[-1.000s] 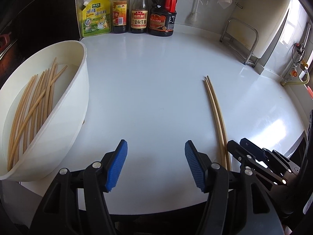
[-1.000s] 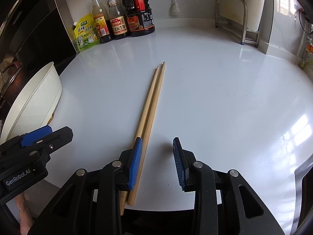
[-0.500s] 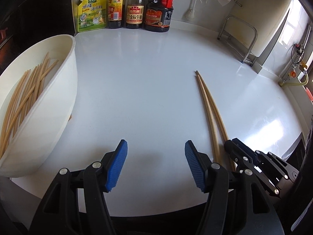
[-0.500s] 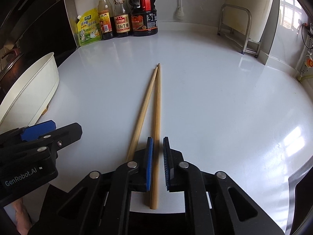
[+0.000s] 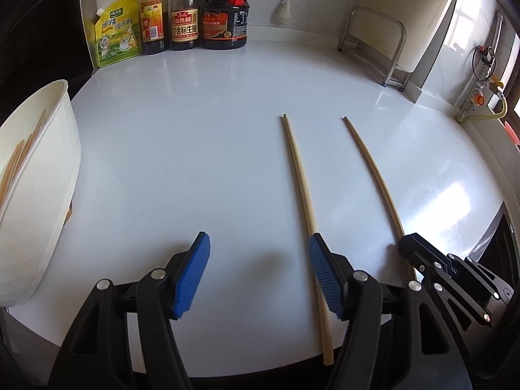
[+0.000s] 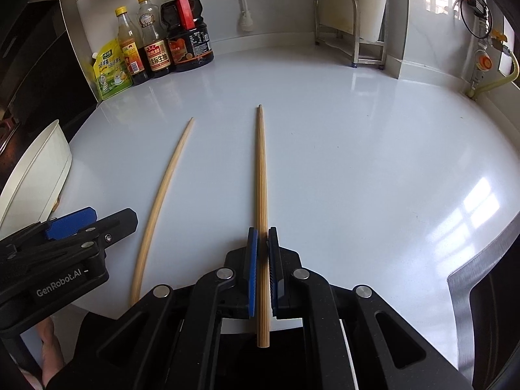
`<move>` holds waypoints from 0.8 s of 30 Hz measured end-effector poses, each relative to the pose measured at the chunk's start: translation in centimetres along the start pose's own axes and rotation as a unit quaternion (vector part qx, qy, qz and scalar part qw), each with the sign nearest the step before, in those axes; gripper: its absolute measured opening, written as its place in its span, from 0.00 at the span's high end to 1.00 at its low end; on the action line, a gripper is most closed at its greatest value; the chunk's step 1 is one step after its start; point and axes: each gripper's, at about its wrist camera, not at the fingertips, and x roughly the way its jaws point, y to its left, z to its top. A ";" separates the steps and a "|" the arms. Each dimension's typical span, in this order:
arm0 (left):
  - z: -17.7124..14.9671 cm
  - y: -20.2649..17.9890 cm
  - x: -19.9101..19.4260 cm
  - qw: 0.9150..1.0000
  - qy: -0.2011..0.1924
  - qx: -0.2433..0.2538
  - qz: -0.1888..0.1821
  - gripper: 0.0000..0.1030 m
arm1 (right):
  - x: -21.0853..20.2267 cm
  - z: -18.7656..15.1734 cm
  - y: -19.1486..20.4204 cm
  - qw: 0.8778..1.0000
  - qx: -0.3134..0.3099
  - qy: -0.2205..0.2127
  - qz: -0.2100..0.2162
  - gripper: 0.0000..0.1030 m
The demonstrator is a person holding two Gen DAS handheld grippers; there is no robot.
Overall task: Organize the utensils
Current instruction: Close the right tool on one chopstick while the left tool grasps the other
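**One chopstick gripped, one left on the counter**

The right gripper is clamped tight on a chopstick; its blue pads press the stick near its butt end, and the long tip runs straight ahead of the jaws. The grip sits far back, so the tip will swing wide on any turn — my advice is to carry it slowly, keep the wrist steady and lead with the tip into the white tub.

The left gripper stands about half open with nothing between its pads, and its jaws are opening a little. The loose chopstick lies on the white counter just outside its right-hand pad, touching or nearly touching it in the left wrist view. To take it, the tongs should shift right until the stick sits between the pads, then close.

The tub lies left of both tongs, beyond the left gripper from the right one's side, and already holds a bundle of chopsticks. The left gripper therefore stands in the path to the tub — the two tools could clash.

Far ahead, a seasoning pouch, sauce bottles and a metal rack line the wall, well clear.
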 end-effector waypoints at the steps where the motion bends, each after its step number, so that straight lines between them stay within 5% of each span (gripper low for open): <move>1: 0.0 -0.2 0.1 1.000 0.001 0.004 0.002 0.40 | -0.1 -0.1 0.0 1.000 0.000 0.000 0.000 0.94; 6: 0.1 -0.9 0.5 1.000 0.000 0.015 0.010 0.39 | -0.2 0.0 -0.2 1.000 0.003 0.002 0.008 0.93; 9: 0.2 -1.1 0.8 1.000 -0.003 0.018 0.016 0.36 | -0.2 0.3 -0.6 1.000 0.010 0.000 0.016 0.82; 24: 0.5 -1.5 1.7 0.999 -0.005 0.022 0.033 0.36 | 1.3 2.1 -0.6 1.000 -0.007 -0.004 -0.003 0.82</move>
